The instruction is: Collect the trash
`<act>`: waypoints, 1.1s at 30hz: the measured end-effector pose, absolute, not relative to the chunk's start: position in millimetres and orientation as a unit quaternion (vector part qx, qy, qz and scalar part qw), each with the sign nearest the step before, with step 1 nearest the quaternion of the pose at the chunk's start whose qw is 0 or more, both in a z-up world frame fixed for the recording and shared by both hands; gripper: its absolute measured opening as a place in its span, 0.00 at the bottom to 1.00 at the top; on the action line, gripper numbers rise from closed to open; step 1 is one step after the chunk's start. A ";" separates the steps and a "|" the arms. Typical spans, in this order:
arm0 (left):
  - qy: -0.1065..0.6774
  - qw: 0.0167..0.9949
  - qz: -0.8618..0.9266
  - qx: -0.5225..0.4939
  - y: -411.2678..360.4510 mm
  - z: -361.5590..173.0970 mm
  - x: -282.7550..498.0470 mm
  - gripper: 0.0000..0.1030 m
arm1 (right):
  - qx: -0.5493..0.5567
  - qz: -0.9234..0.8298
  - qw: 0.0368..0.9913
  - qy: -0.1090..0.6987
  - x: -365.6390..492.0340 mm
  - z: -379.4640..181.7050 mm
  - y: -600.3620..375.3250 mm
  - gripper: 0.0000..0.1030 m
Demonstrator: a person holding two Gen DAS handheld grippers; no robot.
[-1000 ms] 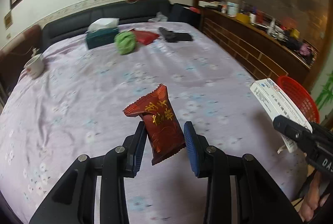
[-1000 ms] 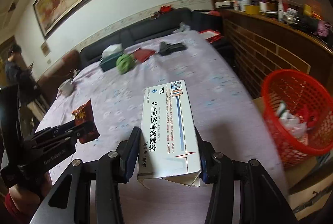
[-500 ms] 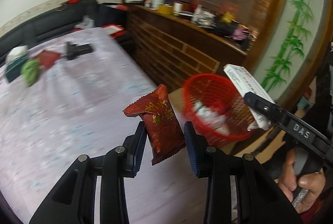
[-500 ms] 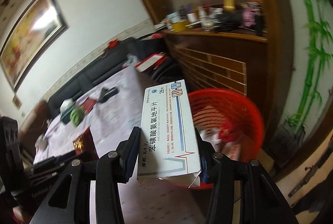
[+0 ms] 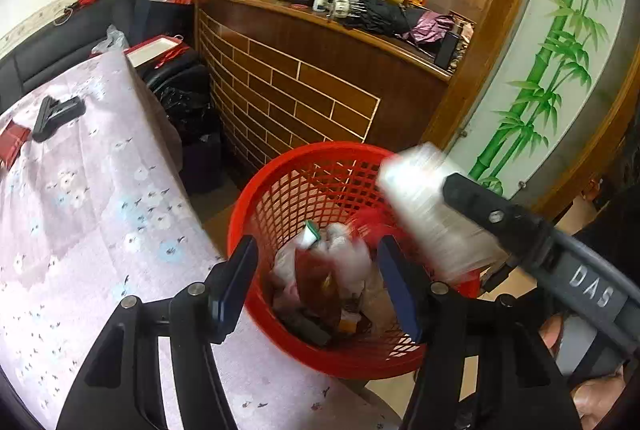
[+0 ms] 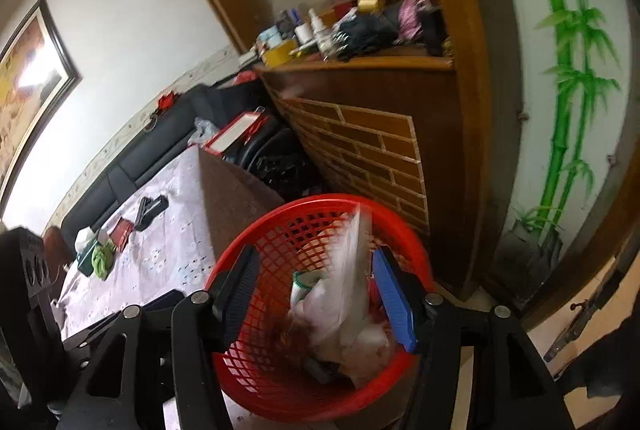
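A red mesh basket holding several pieces of rubbish stands beside the table. My left gripper hangs open over it. A dark red snack wrapper shows as a blur below the jaws, loose inside the basket. My right gripper is open above the same basket. The white medicine box is blurred and tilted on edge between the spread fingers, touching neither pad.
The table with a lilac flowered cloth lies left of the basket, with a black object on it. A brick-patterned wooden counter with clutter stands behind. A bamboo-painted wall is on the right. A hand holds the right gripper.
Both grippers swung from the table to above the red basket. Both have opened, and the wrapper and the white box have left the jaws and are dropping into the basket.
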State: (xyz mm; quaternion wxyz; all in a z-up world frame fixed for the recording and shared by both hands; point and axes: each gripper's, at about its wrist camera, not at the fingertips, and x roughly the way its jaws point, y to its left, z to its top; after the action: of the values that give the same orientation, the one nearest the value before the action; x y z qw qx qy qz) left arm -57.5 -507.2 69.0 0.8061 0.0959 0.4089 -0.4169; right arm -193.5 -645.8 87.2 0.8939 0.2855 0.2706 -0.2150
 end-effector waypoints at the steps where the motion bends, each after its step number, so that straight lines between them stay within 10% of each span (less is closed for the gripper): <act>1: 0.405 0.809 -0.416 0.095 -501.1 71.6 -58.5 0.59 | 0.277 -0.219 0.898 0.263 -202.1 92.3 -638.7 0.66; 6: 0.343 0.841 -0.408 0.091 -431.9 93.1 -86.5 0.84 | 0.198 -0.237 0.922 0.236 -230.2 111.2 -586.9 0.87; 15: 0.257 0.908 -0.310 0.115 -315.6 108.6 -132.0 0.96 | 0.125 -0.298 0.921 0.219 -258.3 109.3 -485.8 0.97; 33: 0.246 0.947 -0.168 0.116 -233.2 73.9 -161.7 0.99 | 0.073 -0.282 0.931 0.222 -257.5 106.2 -408.3 0.99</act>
State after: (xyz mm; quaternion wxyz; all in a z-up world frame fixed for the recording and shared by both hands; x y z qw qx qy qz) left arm -161.7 -233.2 73.9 0.9475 0.1162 0.2460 -0.1680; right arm -257.5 -408.3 106.2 0.9307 0.0727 0.2217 -0.2817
